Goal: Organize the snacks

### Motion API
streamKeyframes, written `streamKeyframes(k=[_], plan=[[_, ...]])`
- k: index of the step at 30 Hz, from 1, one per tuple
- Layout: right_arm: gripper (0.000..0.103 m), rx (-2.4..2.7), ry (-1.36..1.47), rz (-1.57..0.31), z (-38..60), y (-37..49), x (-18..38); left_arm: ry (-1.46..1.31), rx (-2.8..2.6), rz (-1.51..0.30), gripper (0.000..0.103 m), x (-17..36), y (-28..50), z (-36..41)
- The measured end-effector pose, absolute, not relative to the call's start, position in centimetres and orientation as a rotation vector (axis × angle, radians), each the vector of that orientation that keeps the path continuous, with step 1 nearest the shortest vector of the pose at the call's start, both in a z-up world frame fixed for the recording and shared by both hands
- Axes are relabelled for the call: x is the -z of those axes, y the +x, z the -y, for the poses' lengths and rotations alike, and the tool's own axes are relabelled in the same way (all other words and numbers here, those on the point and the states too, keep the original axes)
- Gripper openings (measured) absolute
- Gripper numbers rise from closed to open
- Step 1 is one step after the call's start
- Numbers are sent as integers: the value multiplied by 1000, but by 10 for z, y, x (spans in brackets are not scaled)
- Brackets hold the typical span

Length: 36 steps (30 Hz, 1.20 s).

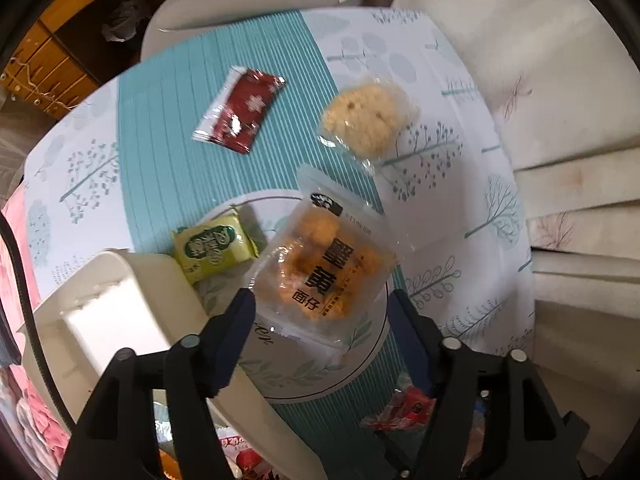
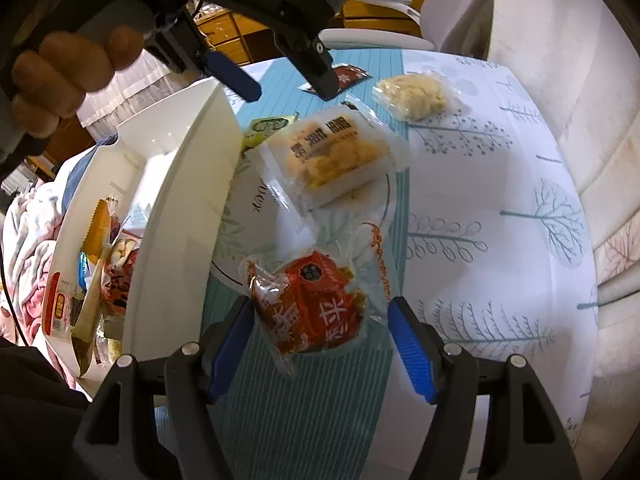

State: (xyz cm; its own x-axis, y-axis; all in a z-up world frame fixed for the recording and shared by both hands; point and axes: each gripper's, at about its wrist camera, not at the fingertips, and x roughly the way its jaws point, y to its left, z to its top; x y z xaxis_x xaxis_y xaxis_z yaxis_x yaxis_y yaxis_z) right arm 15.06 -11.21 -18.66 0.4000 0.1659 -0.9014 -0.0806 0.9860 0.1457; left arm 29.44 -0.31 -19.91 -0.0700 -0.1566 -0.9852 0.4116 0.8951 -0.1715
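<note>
Right gripper (image 2: pixel 320 340) sits closest, jaws spread either side of the red snack pack (image 2: pixel 308 304), not pinching it, looks lined up for a grab. Left gripper (image 1: pixel 322 320) hangs wide open over the orange pack (image 1: pixel 320 268). White bin (image 2: pixel 176 184) at nine o'clock already holds snacks; green pack (image 1: pixel 214 246) waits beside it.

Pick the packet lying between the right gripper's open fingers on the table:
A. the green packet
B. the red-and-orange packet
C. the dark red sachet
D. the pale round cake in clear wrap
B: in the right wrist view the red-and-orange packet lies between the right gripper's blue fingers, untouched.
</note>
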Motion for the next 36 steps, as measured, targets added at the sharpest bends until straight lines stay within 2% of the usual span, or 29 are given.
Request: streamKeyframes(k=[1,3,12,14,28,36], plan=[[70,-152,87,-1152,114,151,187,219,473,-1586,76,205,294,6],[70,-143,97,-1157,117,151,188,248,483,-1592,78,214,294,13],[70,-115,137,-1180,129,153,195,379,501,-1593,79,248,291,37],[70,-109,147,-1184,132,154,196,388,509,-1579,85,252,292,42],[70,-79,167,-1201,140,158,201,358,571,-1588,101,259,313,53],[70,-80,169,-1203,141,160,201,457,606,-1589,102,265,301,67]])
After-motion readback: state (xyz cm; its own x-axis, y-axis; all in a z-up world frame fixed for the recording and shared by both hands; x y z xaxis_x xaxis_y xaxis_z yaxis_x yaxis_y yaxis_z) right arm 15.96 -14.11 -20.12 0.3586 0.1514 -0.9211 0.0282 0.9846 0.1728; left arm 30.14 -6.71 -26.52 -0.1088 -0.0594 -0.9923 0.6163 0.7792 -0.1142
